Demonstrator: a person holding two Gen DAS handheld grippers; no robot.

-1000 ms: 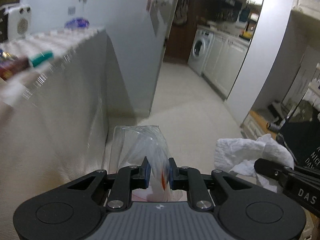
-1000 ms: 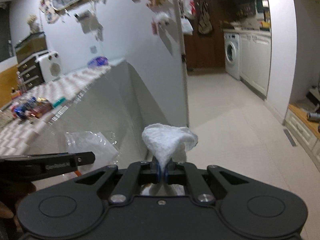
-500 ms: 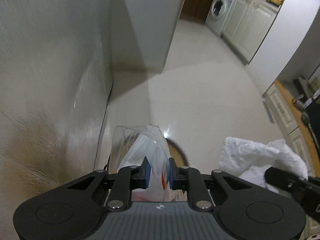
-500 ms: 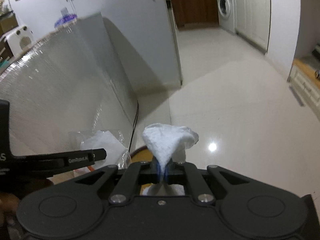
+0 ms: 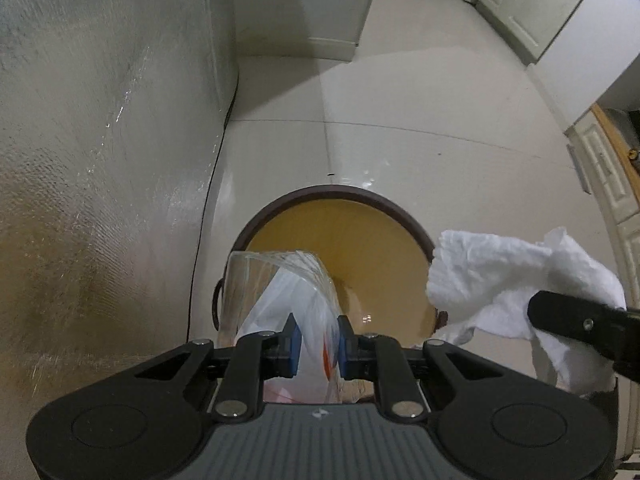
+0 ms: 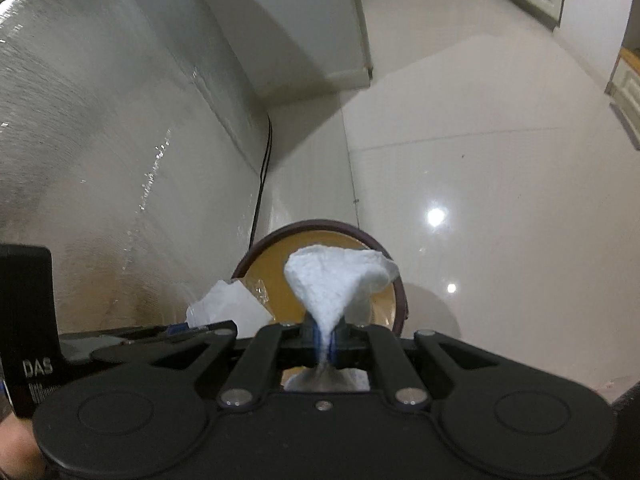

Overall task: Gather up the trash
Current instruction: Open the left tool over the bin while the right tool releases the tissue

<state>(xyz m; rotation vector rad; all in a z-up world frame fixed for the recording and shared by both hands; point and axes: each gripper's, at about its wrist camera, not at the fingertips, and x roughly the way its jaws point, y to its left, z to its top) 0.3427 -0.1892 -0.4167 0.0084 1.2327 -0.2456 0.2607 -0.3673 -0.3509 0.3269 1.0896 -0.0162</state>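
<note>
My left gripper [image 5: 318,344] is shut on a crumpled clear plastic wrapper [image 5: 280,292] with white and red print. It hangs over the near left rim of a round bin [image 5: 340,196] with a dark brown rim and tan inside, standing on the floor. My right gripper [image 6: 325,340] is shut on a white crumpled tissue [image 6: 336,276], held above the same bin [image 6: 276,276]. The tissue [image 5: 508,272] also shows at the right of the left wrist view, beside the bin. The wrapper [image 6: 228,304] shows at the left in the right wrist view.
A hanging shiny tablecloth [image 5: 100,160] drapes down close on the left of the bin. A thin black cable [image 6: 262,172] runs down along its edge. A glossy white tiled floor [image 6: 480,160] spreads to the right. White cabinets [image 5: 600,168] stand at the far right.
Both grippers have tilted down and moved forward with their trash. The table top has left the view and the bin is now below both grippers.
</note>
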